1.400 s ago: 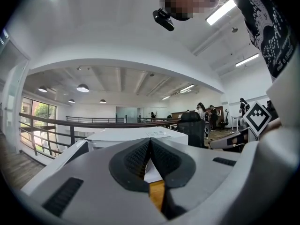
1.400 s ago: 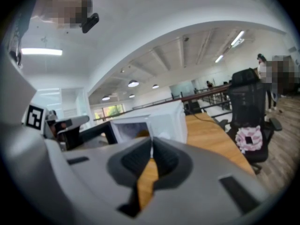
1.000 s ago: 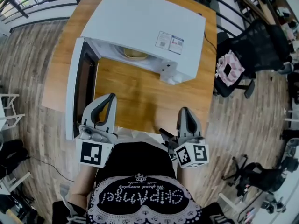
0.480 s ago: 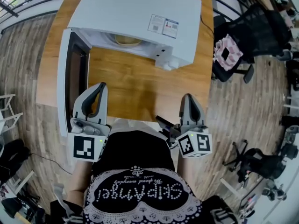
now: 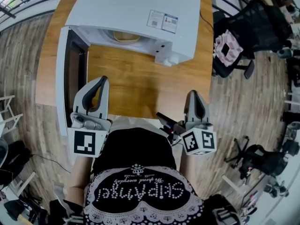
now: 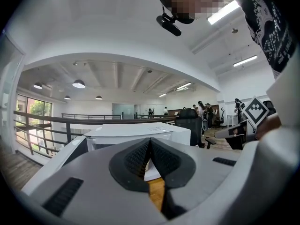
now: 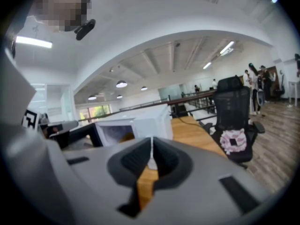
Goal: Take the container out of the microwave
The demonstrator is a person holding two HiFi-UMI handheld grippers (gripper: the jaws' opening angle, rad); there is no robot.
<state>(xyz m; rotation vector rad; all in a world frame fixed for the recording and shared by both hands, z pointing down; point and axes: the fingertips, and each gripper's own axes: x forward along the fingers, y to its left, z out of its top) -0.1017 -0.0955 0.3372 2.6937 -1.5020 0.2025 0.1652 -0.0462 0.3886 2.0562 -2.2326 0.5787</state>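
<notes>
Nearest, both grippers hover close to the person's body at the near edge of the wooden table (image 5: 136,90). The left gripper (image 5: 101,81) has its jaws pressed together with nothing between them. The right gripper (image 5: 193,94) is likewise closed and empty. Just beside the left gripper, the microwave door (image 5: 70,78) stands swung wide to the left, so the cavity is open to reach. Farther back sits the white microwave (image 5: 136,13). The container (image 5: 126,35), a pale beige dish, rests inside it, well apart from both grippers, with only its front part showing under the oven's top.

The step in hand looks like the reach into the cavity. To do it well, one gripper's jaws should spread before they enter. The right one seems the better choice, since the door crowds the left. It should go in low and level under the roof and close on the container's near rim. The contents cannot be made out, so the dish is best kept flat, raised only a little, and drawn straight back onto the bare table.
</notes>
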